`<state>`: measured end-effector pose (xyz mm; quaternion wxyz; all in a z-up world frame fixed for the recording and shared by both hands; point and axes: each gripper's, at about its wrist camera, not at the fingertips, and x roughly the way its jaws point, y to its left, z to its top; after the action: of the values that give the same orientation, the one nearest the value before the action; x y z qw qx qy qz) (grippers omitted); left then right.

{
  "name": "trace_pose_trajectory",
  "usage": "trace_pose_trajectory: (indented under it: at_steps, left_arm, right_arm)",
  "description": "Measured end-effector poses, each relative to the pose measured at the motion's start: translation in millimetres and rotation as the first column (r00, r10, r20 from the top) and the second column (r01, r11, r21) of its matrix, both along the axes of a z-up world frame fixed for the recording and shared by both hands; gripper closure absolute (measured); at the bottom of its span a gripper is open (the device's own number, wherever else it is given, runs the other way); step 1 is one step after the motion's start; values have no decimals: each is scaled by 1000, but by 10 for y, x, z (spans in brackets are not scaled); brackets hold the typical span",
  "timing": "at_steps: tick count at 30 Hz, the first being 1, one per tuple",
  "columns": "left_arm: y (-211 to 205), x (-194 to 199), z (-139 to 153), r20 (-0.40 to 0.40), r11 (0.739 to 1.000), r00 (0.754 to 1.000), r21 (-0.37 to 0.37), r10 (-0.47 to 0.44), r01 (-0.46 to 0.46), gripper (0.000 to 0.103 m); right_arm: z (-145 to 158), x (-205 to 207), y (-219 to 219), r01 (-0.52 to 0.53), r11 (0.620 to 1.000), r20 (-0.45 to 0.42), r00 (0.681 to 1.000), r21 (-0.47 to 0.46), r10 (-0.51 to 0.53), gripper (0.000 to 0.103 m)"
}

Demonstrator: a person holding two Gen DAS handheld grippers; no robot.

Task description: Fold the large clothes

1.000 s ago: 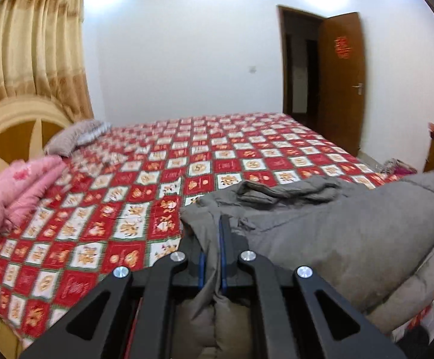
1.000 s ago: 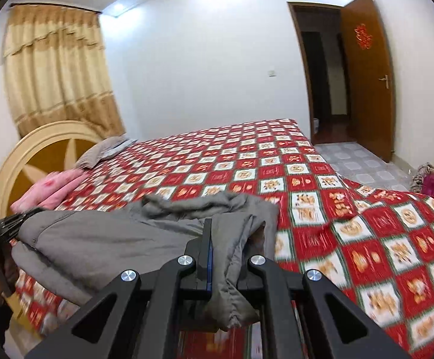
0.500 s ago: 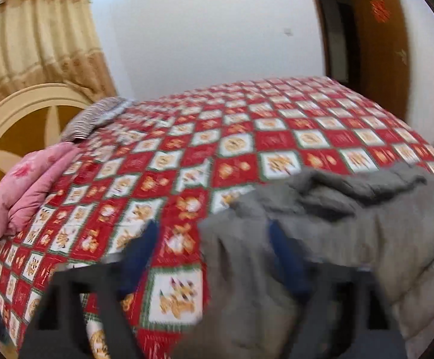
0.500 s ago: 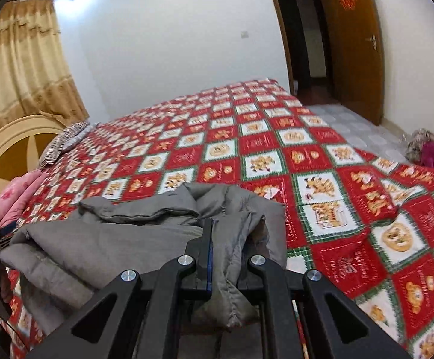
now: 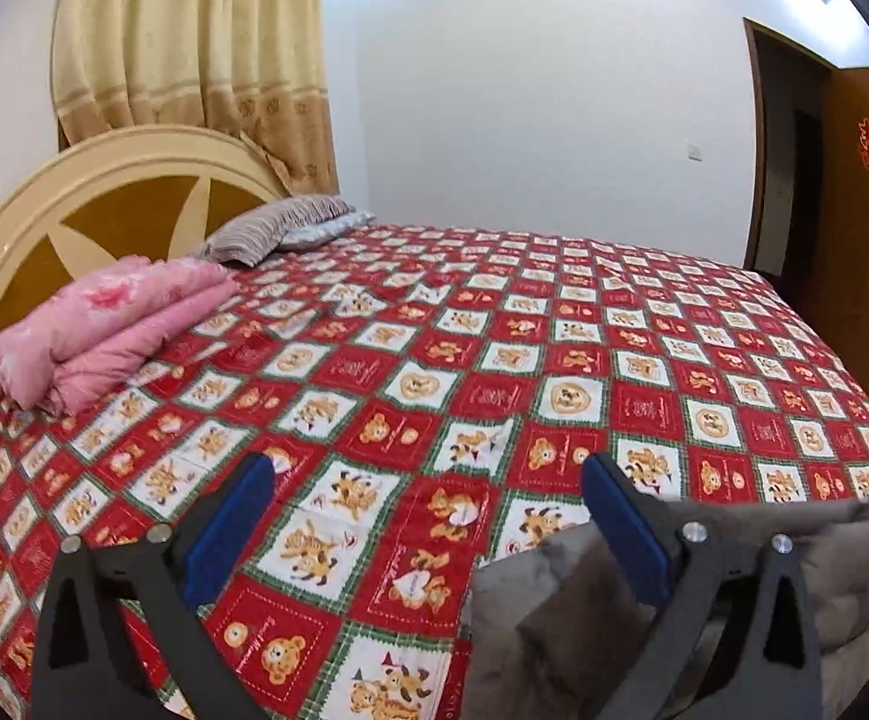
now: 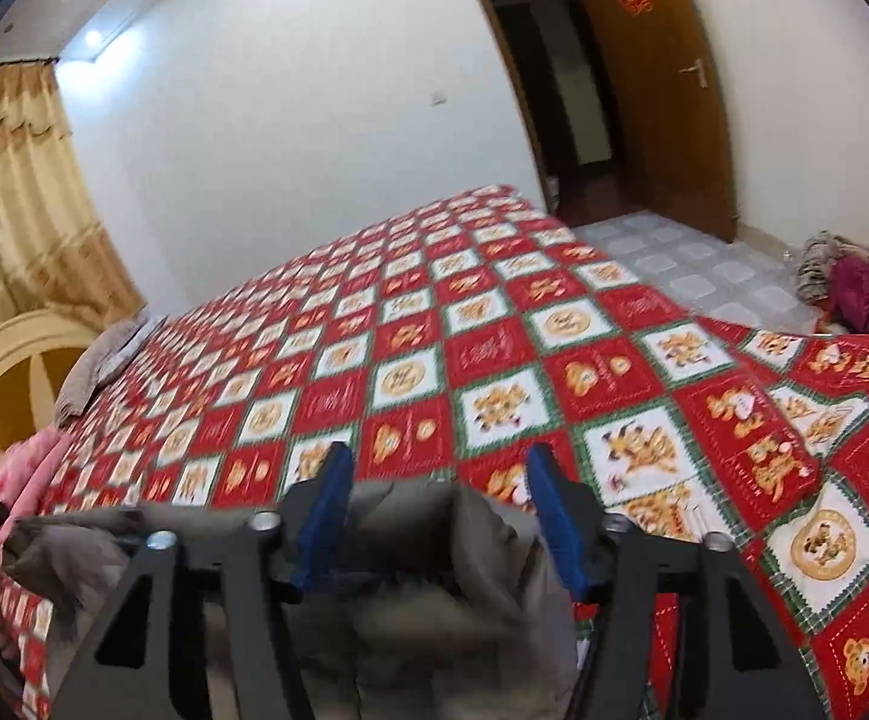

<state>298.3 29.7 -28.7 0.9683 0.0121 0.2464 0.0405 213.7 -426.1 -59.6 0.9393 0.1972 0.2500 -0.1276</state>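
Note:
A large grey padded coat lies bunched on the red patchwork bedspread at the bed's near edge. My right gripper hangs over it with its jaws opening. The coat's fold sits low between the blue pads, and neither pad presses on it. In the left wrist view the coat shows at the lower right, behind and beside the right-hand finger. My left gripper is spread wide and still opening, with only bedspread seen between its fingers.
A folded pink quilt and a striped pillow lie by the round headboard at the left. A wooden door stands open at the far right. Clothes are piled on the tiled floor.
Both grippers were shut on the grey coat and have let go; the coat has dropped onto the bed. The left gripper has swung left toward the headboard, and both have sunk closer to the bed.

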Motion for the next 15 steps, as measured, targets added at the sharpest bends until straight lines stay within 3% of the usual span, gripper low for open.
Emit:
trace_pose_trajectory:
  at_steps: [3, 7, 11, 15]
  left_arm:
    - [-213, -99, -4, 32, 999, 999, 48, -3, 2, 0]
    - [-693, -236, -129, 49, 991, 996, 116, -77, 71, 0]
    - [-1201, -242, -398, 29, 959, 990, 254, -136, 124, 0]
    - [-1458, -82, -668, 1, 922, 993, 372, -117, 109, 0]
  right_arm:
    - [4, 7, 180, -10, 999, 9, 1000, -32, 10, 37]
    - [-123, 118, 673, -136, 987, -36, 990, -82, 133, 36]
    - [-314, 285, 1109, -258, 959, -107, 963, -120, 246, 36]
    - [-538, 449, 1253, -281, 949, -185, 950, -147, 252, 36]
